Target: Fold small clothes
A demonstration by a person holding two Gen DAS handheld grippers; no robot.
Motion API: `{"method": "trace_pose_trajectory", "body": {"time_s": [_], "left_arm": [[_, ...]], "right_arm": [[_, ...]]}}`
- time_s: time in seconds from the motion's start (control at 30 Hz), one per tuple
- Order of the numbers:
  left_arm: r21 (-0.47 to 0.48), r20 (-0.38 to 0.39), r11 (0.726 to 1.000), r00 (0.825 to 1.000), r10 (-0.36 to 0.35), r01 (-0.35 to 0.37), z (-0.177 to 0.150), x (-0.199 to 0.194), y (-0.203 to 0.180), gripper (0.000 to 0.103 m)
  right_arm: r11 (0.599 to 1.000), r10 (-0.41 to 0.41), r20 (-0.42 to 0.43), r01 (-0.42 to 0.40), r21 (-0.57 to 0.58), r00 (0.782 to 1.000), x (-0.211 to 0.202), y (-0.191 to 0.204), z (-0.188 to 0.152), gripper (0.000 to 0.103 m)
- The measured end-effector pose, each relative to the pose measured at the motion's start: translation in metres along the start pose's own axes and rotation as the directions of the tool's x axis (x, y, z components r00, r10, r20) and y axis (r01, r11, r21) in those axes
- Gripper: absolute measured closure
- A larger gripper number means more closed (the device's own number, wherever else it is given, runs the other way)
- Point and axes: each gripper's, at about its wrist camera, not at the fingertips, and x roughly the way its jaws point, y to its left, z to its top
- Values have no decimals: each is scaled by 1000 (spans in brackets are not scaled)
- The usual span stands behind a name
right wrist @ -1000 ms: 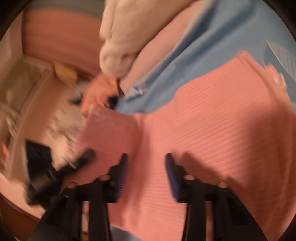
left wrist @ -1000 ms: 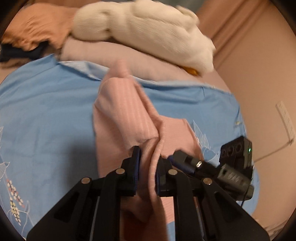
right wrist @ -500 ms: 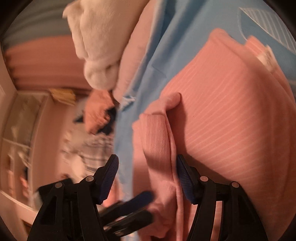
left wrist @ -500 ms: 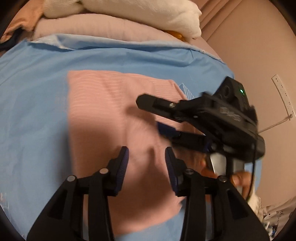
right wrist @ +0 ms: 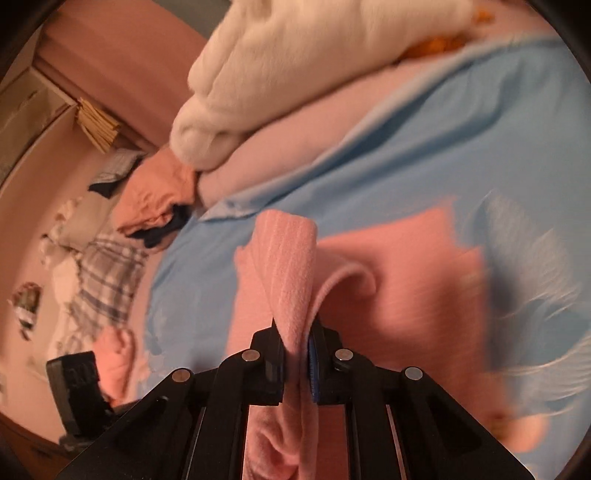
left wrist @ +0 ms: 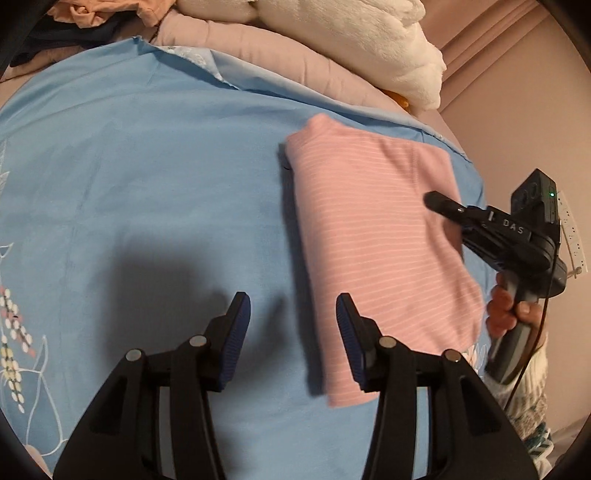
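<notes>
A pink striped garment [left wrist: 376, 236] lies folded into a rectangle on the blue sheet [left wrist: 147, 166]. My left gripper [left wrist: 291, 332] is open and empty above the sheet, just left of the garment's near edge. My right gripper [right wrist: 295, 354] is shut on a raised fold of the pink garment [right wrist: 291, 266]. In the left wrist view the right gripper [left wrist: 450, 214] reaches onto the garment's right edge.
A cream fleece blanket [left wrist: 354, 33] and a pale pink pillow [left wrist: 266, 55] lie at the far end of the bed. Crumpled orange and dark clothes [right wrist: 155, 199] and a plaid cloth [right wrist: 99, 280] sit beside the sheet. A wall [left wrist: 517, 110] is close on the right.
My left gripper let go of the pink garment, opened and drew back to the left. My right gripper went from open to shut on the garment's edge. The garment now lies narrower, folded over.
</notes>
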Motion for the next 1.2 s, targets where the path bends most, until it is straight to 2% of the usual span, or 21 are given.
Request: {"method": "trace_pose_trajectory", "body": {"time_s": [0.2, 0.3, 0.33, 0.37, 0.43, 0.53, 0.6, 0.67, 0.77, 0.87, 0.97, 1.13, 1.17, 1.2], "left_arm": [[34, -38, 999, 999, -8, 10, 0, 23, -22, 55], [59, -46, 998, 999, -11, 14, 2, 29, -35, 55], [70, -41, 997, 999, -12, 15, 3, 30, -40, 55], [83, -36, 996, 999, -15, 18, 4, 30, -45, 55], [105, -24, 994, 1000, -21, 23, 6, 30, -52, 57], [153, -6, 988, 1000, -15, 16, 5, 28, -61, 60], [178, -10, 984, 1000, -23, 25, 6, 32, -69, 74], [202, -13, 979, 1000, -17, 19, 2, 35, -72, 76], [240, 1, 971, 1000, -1, 1, -5, 41, -76, 76], [242, -9, 970, 1000, 16, -14, -10, 51, -69, 76], [251, -24, 968, 999, 31, -24, -14, 63, -65, 76], [249, -18, 968, 1000, 18, -13, -13, 61, -64, 73], [231, -20, 973, 1000, 8, -4, -12, 58, -60, 69], [211, -21, 977, 1000, -2, 6, -11, 54, -57, 60]], "right_arm": [[988, -152, -29, 152, 10, 988, -1, -39, -2, 91], [979, -201, -59, 203, 35, 978, 11, -62, -7, 91], [982, -178, -48, 181, 52, 983, 11, -69, -8, 90], [984, -163, -44, 165, 63, 986, 9, -71, -8, 84], [984, -165, -46, 168, 64, 985, 5, -71, -8, 80], [971, -235, 14, 236, -39, 972, -15, -49, -10, 78], [970, -205, 78, 214, -118, 976, -37, -29, -17, 78], [972, -150, 89, 164, -171, 985, -50, -16, -26, 78], [955, -115, 37, 121, -271, 993, -54, 1, -51, 78], [940, -139, -31, 122, -318, 990, -40, 1, -73, 78], [936, -207, -84, 173, -307, 975, -19, -14, -85, 80], [950, -185, -81, 157, -271, 979, -14, -25, -85, 82], [951, -178, -83, 150, -269, 981, -16, -25, -85, 82], [956, -167, -88, 139, -259, 982, -18, -26, -83, 82]]}}
